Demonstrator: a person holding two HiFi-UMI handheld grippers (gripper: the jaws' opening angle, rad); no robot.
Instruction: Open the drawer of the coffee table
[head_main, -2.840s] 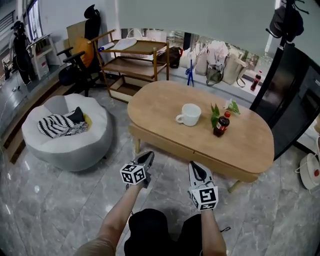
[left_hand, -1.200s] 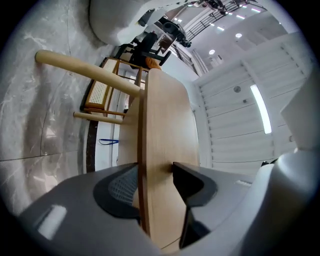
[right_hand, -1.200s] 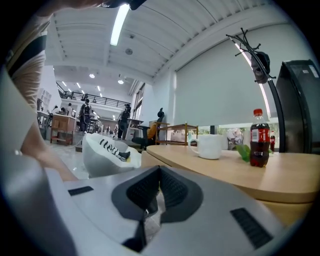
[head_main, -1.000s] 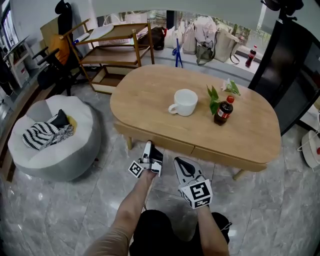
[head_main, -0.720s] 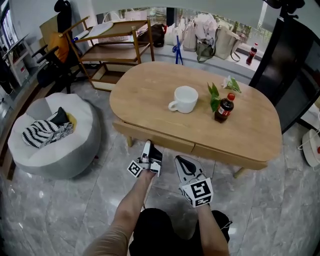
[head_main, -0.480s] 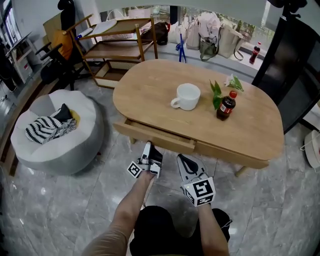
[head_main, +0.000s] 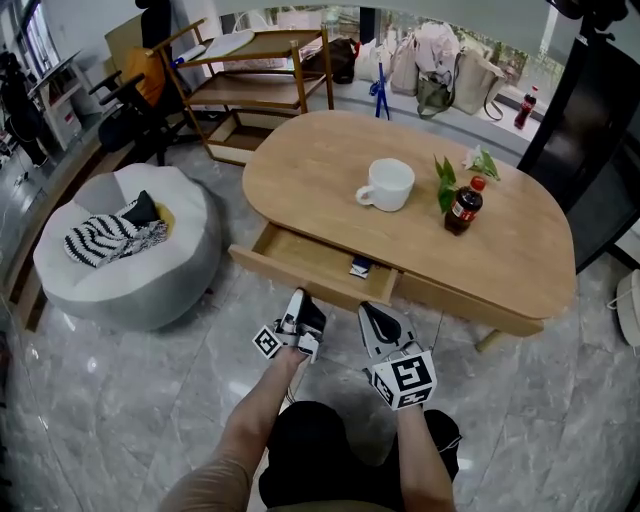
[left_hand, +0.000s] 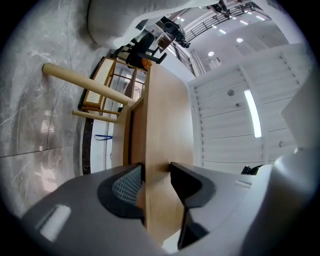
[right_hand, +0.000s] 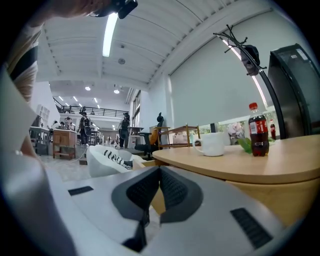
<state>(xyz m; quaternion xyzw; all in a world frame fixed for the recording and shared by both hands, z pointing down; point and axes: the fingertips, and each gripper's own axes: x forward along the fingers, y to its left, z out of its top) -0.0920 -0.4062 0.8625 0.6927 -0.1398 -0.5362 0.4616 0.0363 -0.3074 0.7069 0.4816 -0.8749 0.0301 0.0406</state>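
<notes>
An oval wooden coffee table (head_main: 330, 150) has its left drawer (head_main: 300, 250) slid out toward me, with a small dark item (head_main: 361, 267) lying inside. My left gripper (head_main: 296, 298) is under the drawer front (head_main: 318, 282). In the left gripper view its jaws have just been closing, and the left gripper (left_hand: 156, 168) now clamps the wooden drawer front (left_hand: 167, 120) between its pads. My right gripper (head_main: 377, 316) hovers just right of it, below the drawer's corner, shut and holding nothing. In the right gripper view the right gripper (right_hand: 159, 173) has its pads together.
On the tabletop stand a white mug (head_main: 388, 184), a cola bottle (head_main: 464, 208) and a small plant (head_main: 446, 182). A grey beanbag (head_main: 120, 270) lies left of the drawer. A wooden shelf (head_main: 255, 90) and bags (head_main: 440, 70) are behind, and a black cabinet (head_main: 600, 130) is at the right.
The drawer has come out of the table toward me, from barely ajar to well out. My left gripper drew back with its front. The right gripper has barely shifted.
</notes>
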